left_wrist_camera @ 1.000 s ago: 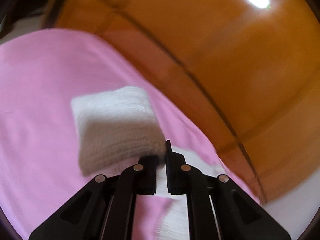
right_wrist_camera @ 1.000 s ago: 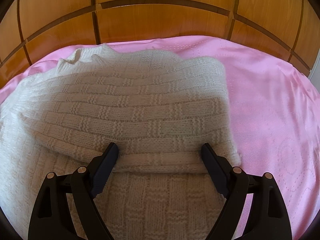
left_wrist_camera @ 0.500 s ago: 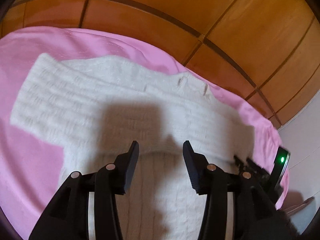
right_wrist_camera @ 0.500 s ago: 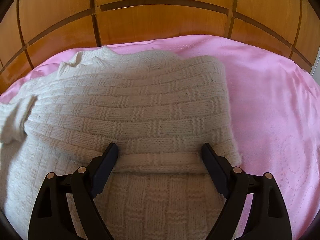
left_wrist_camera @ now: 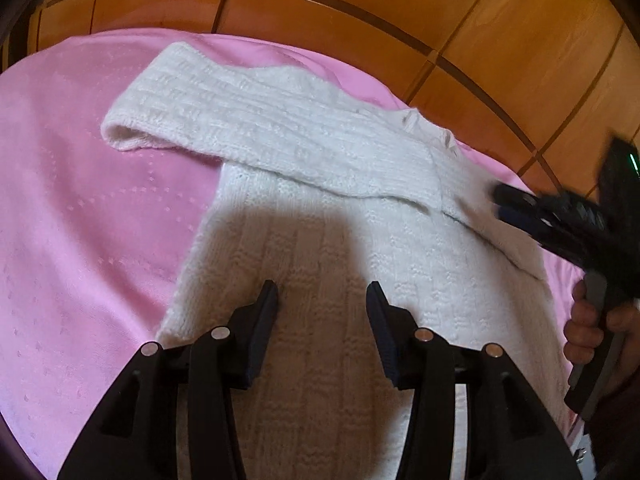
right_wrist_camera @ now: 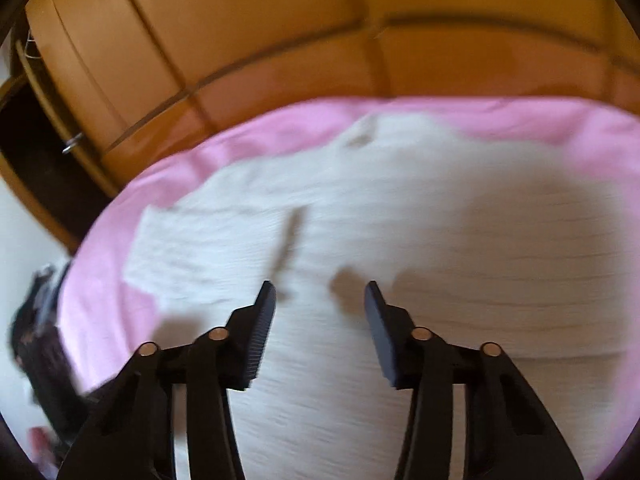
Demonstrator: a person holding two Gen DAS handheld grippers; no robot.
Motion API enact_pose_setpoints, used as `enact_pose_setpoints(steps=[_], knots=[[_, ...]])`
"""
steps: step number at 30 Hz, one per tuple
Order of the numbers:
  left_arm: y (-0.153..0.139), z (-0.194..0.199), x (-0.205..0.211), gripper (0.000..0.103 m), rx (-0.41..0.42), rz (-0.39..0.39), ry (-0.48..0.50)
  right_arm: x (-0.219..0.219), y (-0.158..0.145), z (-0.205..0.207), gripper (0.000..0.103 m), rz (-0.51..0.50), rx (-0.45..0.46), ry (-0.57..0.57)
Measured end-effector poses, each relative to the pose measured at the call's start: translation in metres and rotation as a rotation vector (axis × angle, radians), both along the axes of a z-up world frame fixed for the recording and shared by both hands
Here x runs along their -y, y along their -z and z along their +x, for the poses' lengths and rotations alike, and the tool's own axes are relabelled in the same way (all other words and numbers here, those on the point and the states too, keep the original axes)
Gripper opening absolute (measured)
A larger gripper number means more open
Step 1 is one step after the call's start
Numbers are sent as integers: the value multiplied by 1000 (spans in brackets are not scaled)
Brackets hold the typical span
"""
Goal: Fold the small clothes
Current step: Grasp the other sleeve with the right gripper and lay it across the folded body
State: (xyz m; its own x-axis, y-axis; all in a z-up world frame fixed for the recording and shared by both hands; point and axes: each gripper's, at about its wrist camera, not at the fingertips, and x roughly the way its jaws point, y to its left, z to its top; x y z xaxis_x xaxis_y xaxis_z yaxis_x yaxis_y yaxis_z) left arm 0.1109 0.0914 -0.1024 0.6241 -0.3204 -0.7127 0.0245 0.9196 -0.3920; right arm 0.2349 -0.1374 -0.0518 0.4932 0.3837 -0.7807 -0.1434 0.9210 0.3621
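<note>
A white knitted sweater [left_wrist_camera: 320, 240] lies on a pink sheet [left_wrist_camera: 80, 220], with one sleeve [left_wrist_camera: 248, 128] folded across its upper part. My left gripper [left_wrist_camera: 322, 300] is open and empty just above the sweater's body. The right gripper [left_wrist_camera: 532, 212] shows blurred at the sweater's right edge in the left wrist view. In the right wrist view the sweater [right_wrist_camera: 400, 240] is blurred, and my right gripper [right_wrist_camera: 320, 300] hovers open and empty over it.
A wooden panelled headboard [left_wrist_camera: 360, 8] runs behind the bed. The pink sheet [right_wrist_camera: 260, 128] surrounds the sweater. A dark opening with a metal hook [right_wrist_camera: 72, 144] is at the left in the right wrist view. The left gripper [right_wrist_camera: 40, 320] shows blurred at far left.
My left gripper let go of the sleeve, now laid across the sweater, and opened. My right gripper has lifted off the folded edge, narrowed its opening and swung, blurring its view.
</note>
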Motion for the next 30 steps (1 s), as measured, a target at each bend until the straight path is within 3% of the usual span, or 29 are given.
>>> enact_pose_setpoints(steps=[3,5,7,9,13,16,19,24,30], knots=[[3,-2,1,46,16,10,6,-32,21,22,42,10,-73,-13],[3,-2,0,48,19,5,5,-49,31,34,19,17,-116,-21],[4,-2,-1,51,26,-7,21,-61,31,37,6,14,-116,-49],[5,-2,-1,51,33,-11,21,-77,14,33,6,-29,-55,-89],[5,0,4,53,40,14,25,-82,-54,25,6,-81,125,-117],[5,0,5,53,41,18,27,-57,-102,22,6,-108,247,-68],[6,1,7,53,41,25,26,-17,-124,21,6,-132,294,21],[5,2,10,53,40,29,27,64,-101,24,5,-159,204,200],[4,3,12,53,28,38,31,128,-34,11,5,-172,31,350]])
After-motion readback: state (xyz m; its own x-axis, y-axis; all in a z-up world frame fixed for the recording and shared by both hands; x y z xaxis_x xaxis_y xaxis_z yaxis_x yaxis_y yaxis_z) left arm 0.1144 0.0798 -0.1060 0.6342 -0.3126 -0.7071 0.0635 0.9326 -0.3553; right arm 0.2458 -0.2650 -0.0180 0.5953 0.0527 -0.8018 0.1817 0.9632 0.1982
